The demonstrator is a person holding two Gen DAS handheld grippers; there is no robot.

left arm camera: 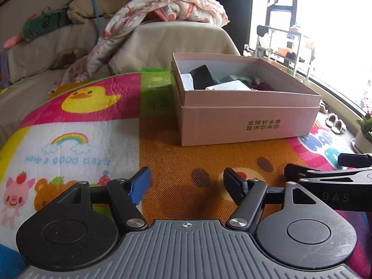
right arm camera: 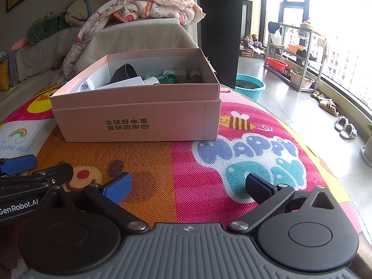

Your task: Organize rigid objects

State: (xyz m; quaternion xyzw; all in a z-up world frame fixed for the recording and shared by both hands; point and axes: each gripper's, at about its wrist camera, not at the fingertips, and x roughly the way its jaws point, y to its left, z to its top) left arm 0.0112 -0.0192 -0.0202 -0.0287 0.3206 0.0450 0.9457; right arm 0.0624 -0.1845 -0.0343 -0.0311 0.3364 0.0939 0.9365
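While both tools hang side by side above the colourful quilted play mat (left arm camera: 186,144), the left gripper (left arm camera: 186,183) has its jaws spread wide and released, with nothing between the blue pad and the black one, only orange mat below. Left of those jaws lie the mat's rainbow and yellow duck prints. Ahead of them and slightly right stands the open pink cardboard box with dark printed characters (left arm camera: 246,116), resting on the mat; inside it sit the rigid objects, a black curved piece (left arm camera: 201,75) and a white flat box (left arm camera: 230,84) among others too crowded to tell apart. Behind the box a beige-covered sofa (left arm camera: 181,39) carries a pink patterned blanket (left arm camera: 176,7).

Just right of the left tool, the right gripper (right arm camera: 188,187) has its jaws equally wide and empty over the mat. The box stands ahead and left of them. Well to their right, on the floor, sit a teal plastic basin (right arm camera: 251,88) and slippers (right arm camera: 346,127).
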